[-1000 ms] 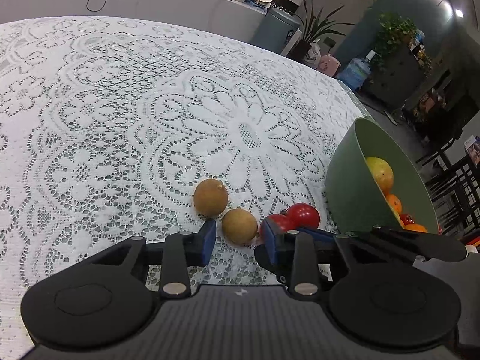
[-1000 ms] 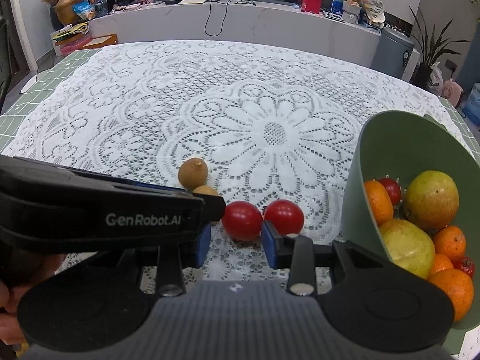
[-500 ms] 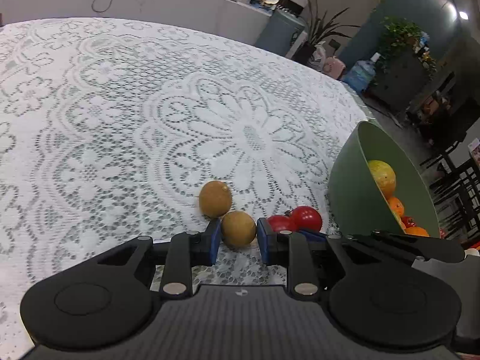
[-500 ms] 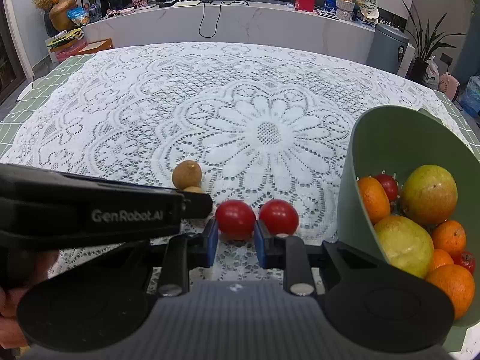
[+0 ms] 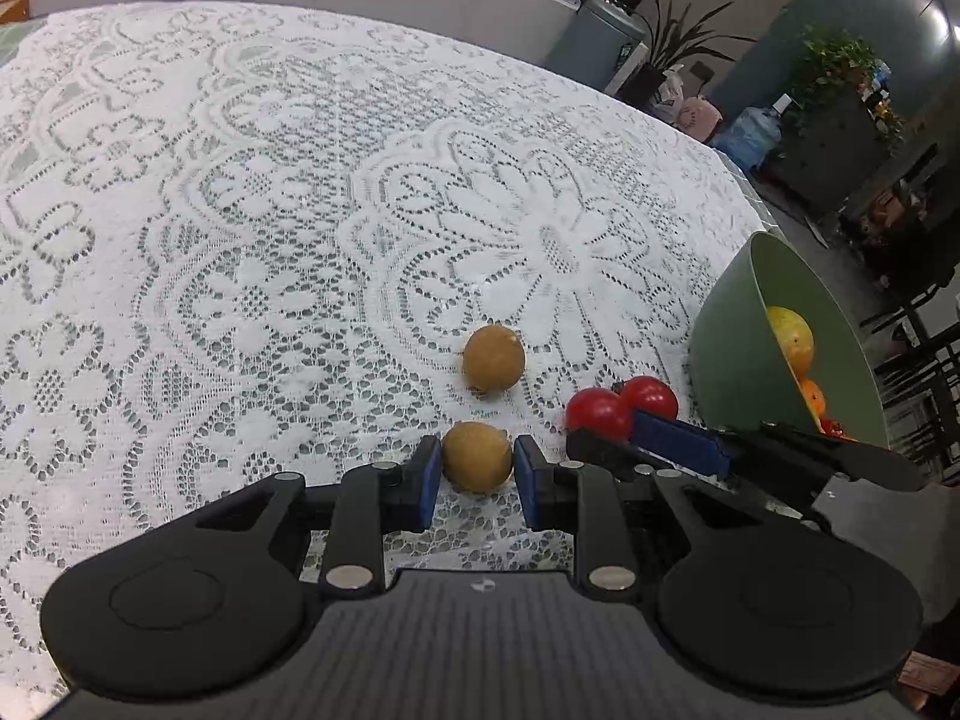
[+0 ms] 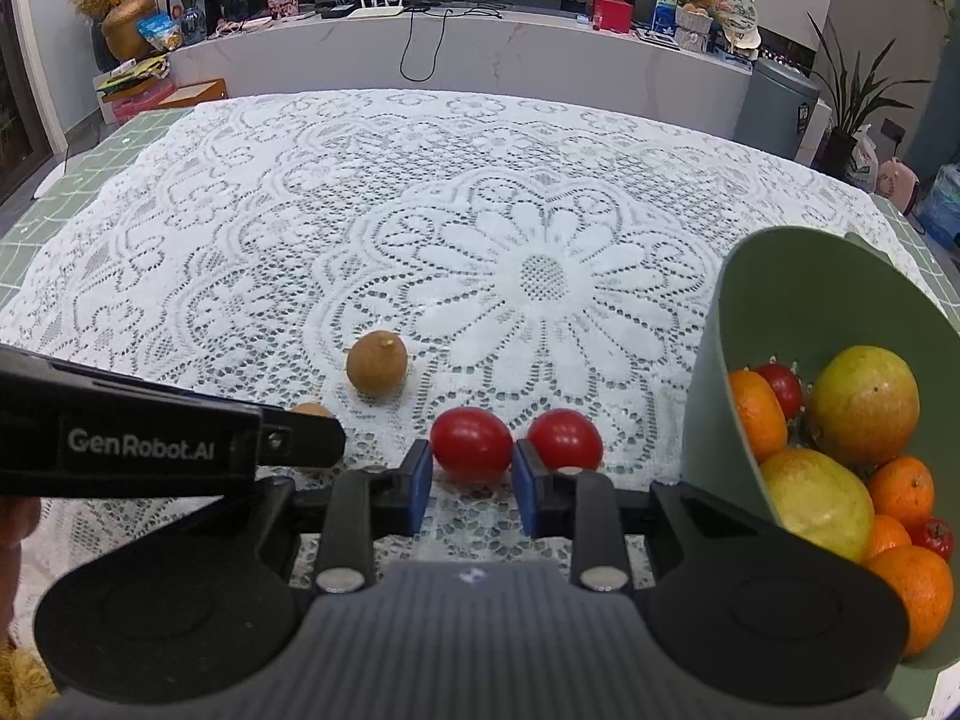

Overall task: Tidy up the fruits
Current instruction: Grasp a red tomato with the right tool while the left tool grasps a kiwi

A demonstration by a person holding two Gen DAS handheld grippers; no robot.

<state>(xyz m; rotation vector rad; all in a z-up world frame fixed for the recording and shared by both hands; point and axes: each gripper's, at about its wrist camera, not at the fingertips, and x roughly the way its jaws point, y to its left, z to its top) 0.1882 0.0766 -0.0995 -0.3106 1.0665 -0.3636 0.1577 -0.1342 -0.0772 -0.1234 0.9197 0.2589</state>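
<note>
Two clamped grips: left gripper (image 5: 477, 474) on round brown fruit (image 5: 477, 456), right gripper (image 6: 471, 477) on crosswise-lying oval tomato (image 6: 471, 443).

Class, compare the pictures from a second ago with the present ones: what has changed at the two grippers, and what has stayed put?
The left gripper closed on the nearer brown fruit. The right gripper closed on the left tomato; its jaws are now opening slightly. The other brown fruit, the second tomato and the green bowl stayed where they were.

Surfaces: lace, plastic, fruit skins
White openwork lace cloth (image 6: 540, 276); glossy red tomatoes (image 6: 471, 443); matt, rough brown fruit (image 5: 477, 456); smooth matt green bowl (image 6: 780, 312); matt black plastic claw (image 6: 471, 480), blue pads (image 6: 418, 483).
</note>
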